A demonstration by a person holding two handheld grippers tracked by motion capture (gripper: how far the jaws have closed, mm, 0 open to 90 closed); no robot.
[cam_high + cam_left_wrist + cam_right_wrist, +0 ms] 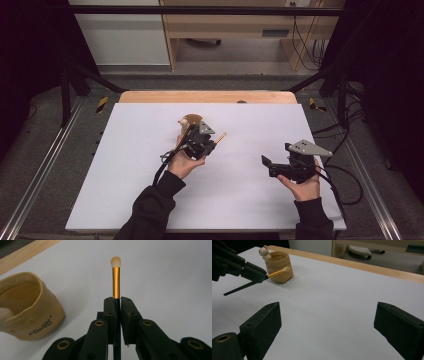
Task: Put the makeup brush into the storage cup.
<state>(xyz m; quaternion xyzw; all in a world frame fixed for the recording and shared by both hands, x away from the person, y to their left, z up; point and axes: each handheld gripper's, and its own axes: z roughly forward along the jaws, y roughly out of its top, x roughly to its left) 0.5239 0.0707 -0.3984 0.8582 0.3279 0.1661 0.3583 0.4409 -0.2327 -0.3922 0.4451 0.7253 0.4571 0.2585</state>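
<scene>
The left tool [117, 307] is pinching a small makeup brush [116, 277] by its dark handle, jaws pressed flat on either side of it, with the gold ferrule and pale bristle tip sticking out beyond them. In the high view the brush [220, 136] is held off the worktop [125, 200] near its middle, a little toward the far edge, tip pointing to the right-hand edge. Just beside it, on the far side, stands a tan cup-shaped holder [279, 267] with a small bear figure [264, 251] on its rim; its mouth looks open and free.

The right tool [272, 166] is spread wide, holding nothing, and hovers well apart from the holder, nearer the right edge.

The step in hand looks like dropping the brush into the holder. To do it well, I would lift the left tool until the brush's lower end clears the rim, then tip the hand so the brush stands near upright. Centre it over the mouth, away from the bear. Lower it inside before easing the jaws apart, so it does not tip the light holder over. The right tool could steady the holder's wall if it wobbles.
</scene>
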